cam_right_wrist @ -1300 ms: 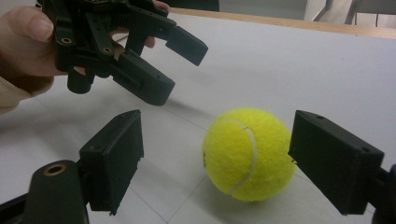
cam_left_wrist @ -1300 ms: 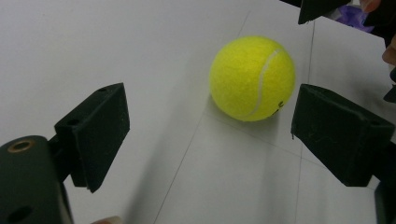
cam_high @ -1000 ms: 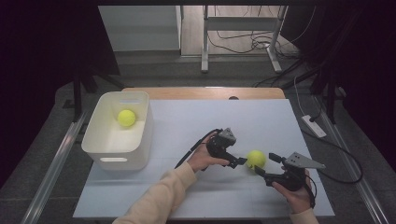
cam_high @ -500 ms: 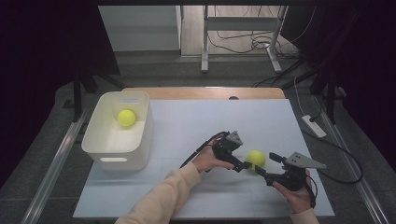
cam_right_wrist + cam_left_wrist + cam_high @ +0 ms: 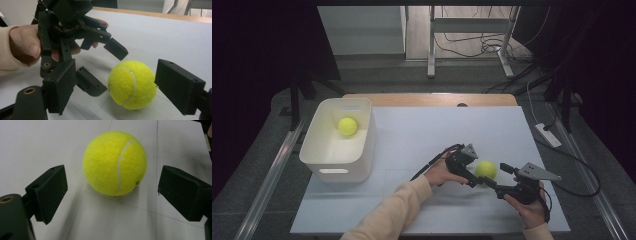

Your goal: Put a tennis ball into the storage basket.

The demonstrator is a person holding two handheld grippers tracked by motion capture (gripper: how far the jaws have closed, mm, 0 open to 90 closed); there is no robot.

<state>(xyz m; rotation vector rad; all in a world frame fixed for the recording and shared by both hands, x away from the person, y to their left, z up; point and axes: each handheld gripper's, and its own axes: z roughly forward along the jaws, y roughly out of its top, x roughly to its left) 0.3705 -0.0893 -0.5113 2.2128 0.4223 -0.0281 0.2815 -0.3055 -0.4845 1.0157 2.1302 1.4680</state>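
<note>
From above, I can't see the bottom of the tennis ball [image 5: 486, 169] on the table; the left gripper [image 5: 479, 182] covers it. My sleeve [image 5: 387, 216] runs off the bottom edge. In the right gripper view, my left hand [image 5: 23, 46] is partly hidden behind that gripper, and its far jaw is cut off on the right.

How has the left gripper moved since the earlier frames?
Yes: the left gripper has shifted right, away from the white bin, its jaws just opening beside the tennis ball.

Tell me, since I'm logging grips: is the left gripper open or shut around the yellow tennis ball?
Open: the left gripper has both black pads clear of the yellow tennis ball.
</note>
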